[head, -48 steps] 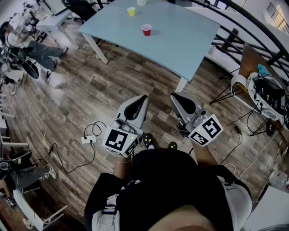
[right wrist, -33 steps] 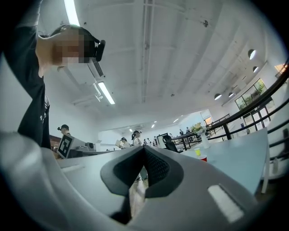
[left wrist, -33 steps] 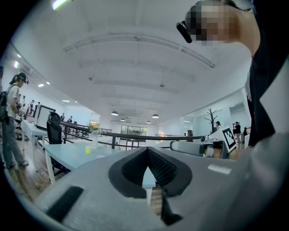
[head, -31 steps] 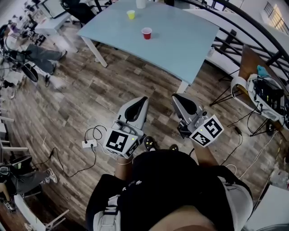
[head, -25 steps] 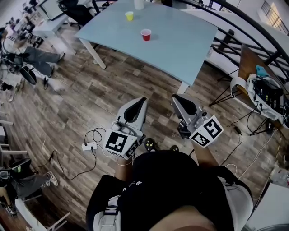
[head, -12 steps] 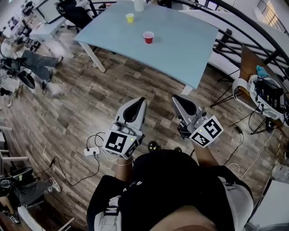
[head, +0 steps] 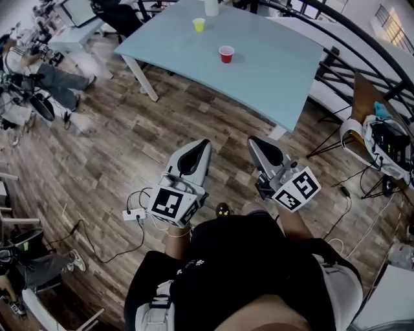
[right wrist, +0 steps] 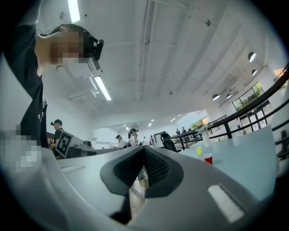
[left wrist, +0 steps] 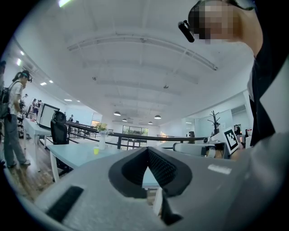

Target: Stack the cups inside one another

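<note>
A red cup (head: 226,54) and a yellow cup (head: 199,24) stand apart on the light-blue table (head: 272,68) far ahead, with a white vessel (head: 211,6) at its far edge. My left gripper (head: 201,144) and right gripper (head: 255,140) are held side by side over the wooden floor, well short of the table, both shut with nothing in them. In the right gripper view the red cup (right wrist: 207,158) and yellow cup (right wrist: 199,151) show to the right of the closed jaws (right wrist: 143,150). The left gripper view shows the yellow cup (left wrist: 95,150) left of its closed jaws (left wrist: 146,151).
A power strip with a cable (head: 132,214) lies on the floor at my left. People sit and stand among desks at the far left (head: 45,71). A dark railing (head: 362,39) and a stand with equipment (head: 381,132) are on the right.
The table and cups have shifted down and to the right in the head view and sit slightly nearer. Both grippers keep their shut pose in front of the body.
</note>
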